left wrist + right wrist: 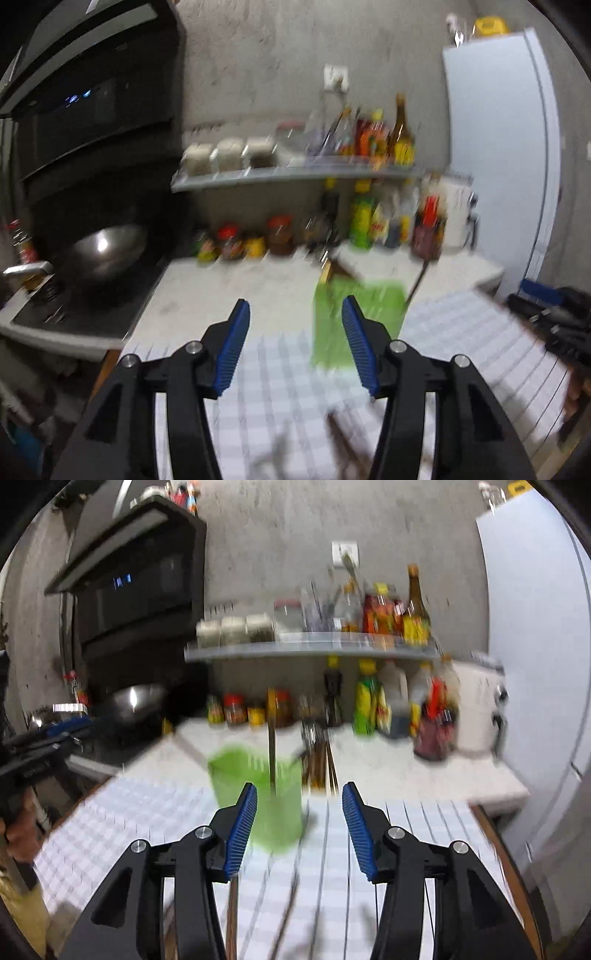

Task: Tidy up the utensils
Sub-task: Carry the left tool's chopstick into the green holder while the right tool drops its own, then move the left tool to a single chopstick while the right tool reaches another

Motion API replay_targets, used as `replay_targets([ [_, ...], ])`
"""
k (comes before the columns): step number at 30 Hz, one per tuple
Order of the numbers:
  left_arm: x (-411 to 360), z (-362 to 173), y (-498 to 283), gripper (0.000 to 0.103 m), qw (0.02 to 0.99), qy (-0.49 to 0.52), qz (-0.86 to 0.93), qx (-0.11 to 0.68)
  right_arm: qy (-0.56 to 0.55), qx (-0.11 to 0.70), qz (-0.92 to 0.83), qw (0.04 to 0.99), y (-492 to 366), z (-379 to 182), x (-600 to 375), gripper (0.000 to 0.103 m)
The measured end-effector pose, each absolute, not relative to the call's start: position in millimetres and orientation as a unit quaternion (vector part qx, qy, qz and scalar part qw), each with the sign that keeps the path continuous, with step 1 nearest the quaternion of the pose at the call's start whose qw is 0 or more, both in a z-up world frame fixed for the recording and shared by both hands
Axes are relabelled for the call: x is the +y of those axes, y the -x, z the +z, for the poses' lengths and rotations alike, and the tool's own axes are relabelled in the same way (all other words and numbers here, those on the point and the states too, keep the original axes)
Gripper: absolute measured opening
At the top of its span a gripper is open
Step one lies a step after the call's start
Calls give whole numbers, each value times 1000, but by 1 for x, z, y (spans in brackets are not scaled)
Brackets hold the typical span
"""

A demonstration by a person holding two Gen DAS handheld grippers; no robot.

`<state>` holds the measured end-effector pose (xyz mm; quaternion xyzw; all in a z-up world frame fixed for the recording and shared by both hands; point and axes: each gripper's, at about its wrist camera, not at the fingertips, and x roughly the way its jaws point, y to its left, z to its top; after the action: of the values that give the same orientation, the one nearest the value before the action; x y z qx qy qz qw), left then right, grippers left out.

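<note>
A green plastic utensil holder (pixel 266 794) stands on the checked tablecloth (pixel 332 867); a long utensil handle (pixel 272 753) sticks up out of it. In the left wrist view the holder (pixel 332 325) is just beyond my fingers. My left gripper (pixel 295 314) is open and empty above the cloth. My right gripper (pixel 299 797) is open and empty, with the holder just ahead to its left. Blurred dark utensils lie on the cloth below each gripper (pixel 343 439) (pixel 232 915). Wooden chopsticks (pixel 325 771) lie beyond the holder. Both views are motion-blurred.
A wok (pixel 103 251) sits on the stove at left under a black hood (pixel 92 92). A shelf (pixel 295 173) holds jars and sauce bottles, more bottles (pixel 369 705) stand below it. A white fridge (pixel 506 147) stands at right. The right gripper shows at the left view's edge (pixel 554 317).
</note>
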<state>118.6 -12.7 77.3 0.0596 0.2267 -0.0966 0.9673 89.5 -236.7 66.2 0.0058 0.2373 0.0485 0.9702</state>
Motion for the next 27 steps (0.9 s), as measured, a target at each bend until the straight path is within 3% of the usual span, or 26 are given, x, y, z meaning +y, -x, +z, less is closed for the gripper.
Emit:
replay_targets([
  [12,14,-70,-32,51,891,-37,-113,438,-54,372,26,926,12,-50,-246,45],
  [13,12,-74,-29,51,889,-36,-117,441,-58,374,23,925,14,-52,-247,41],
  [24,-15,-89,-14,51,879,-52,-149,449,-71,415,55,905,13,-81,-232,39],
  [27,-21,-91,-14,51,879,-62,-154,446,-58,419,61,904,5,-85,-222,26],
])
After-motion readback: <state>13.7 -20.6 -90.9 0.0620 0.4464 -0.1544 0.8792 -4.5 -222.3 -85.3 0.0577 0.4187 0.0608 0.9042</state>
